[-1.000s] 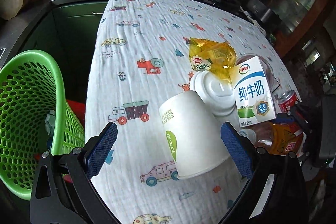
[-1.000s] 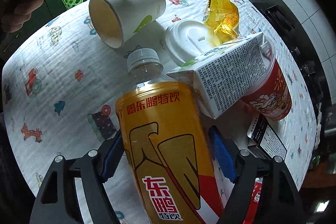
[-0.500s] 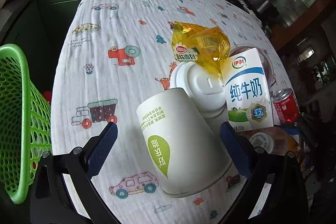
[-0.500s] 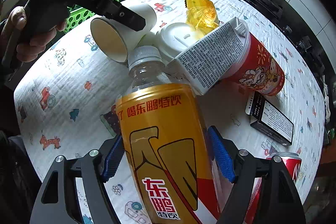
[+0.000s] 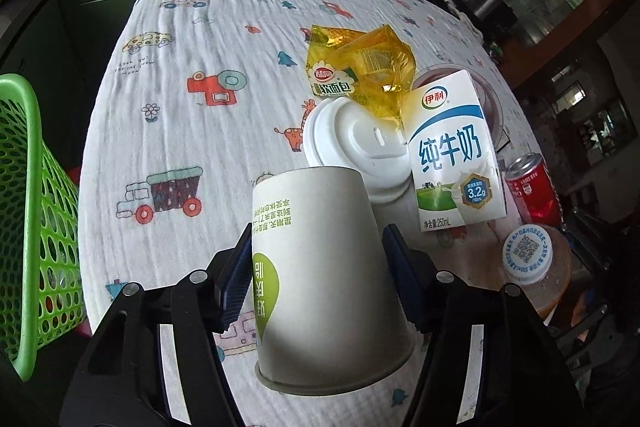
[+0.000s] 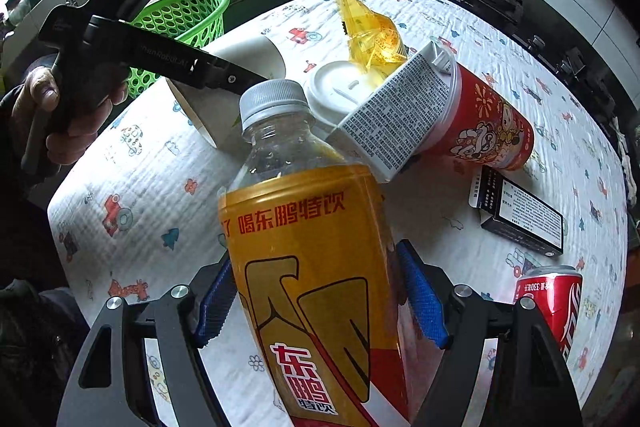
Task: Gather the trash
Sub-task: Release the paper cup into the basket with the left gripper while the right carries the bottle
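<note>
My left gripper point(image 5: 318, 267) is shut on a white paper cup point(image 5: 324, 275) that lies on its side on the patterned tablecloth point(image 5: 192, 39). The cup also shows in the right wrist view point(image 6: 240, 67), under the left gripper's body. My right gripper point(image 6: 316, 295) is shut on a plastic bottle with a yellow label point(image 6: 308, 267) and holds it off the table. The bottle's cap point(image 5: 526, 254) shows in the left wrist view. A green trash basket point(image 5: 28, 219) stands at the table's left edge; it also shows in the right wrist view point(image 6: 188, 11).
On the table lie a white lid point(image 5: 356, 155), a yellow wrapper point(image 5: 360, 67), a milk carton point(image 5: 452, 155), a red printed cup point(image 6: 488, 123), a dark box point(image 6: 520, 215) and a red soda can point(image 6: 556, 303). A counter with pots runs behind.
My left gripper closed in on the paper cup and shut on it. My right gripper has lifted the bottle higher and tilted it.
</note>
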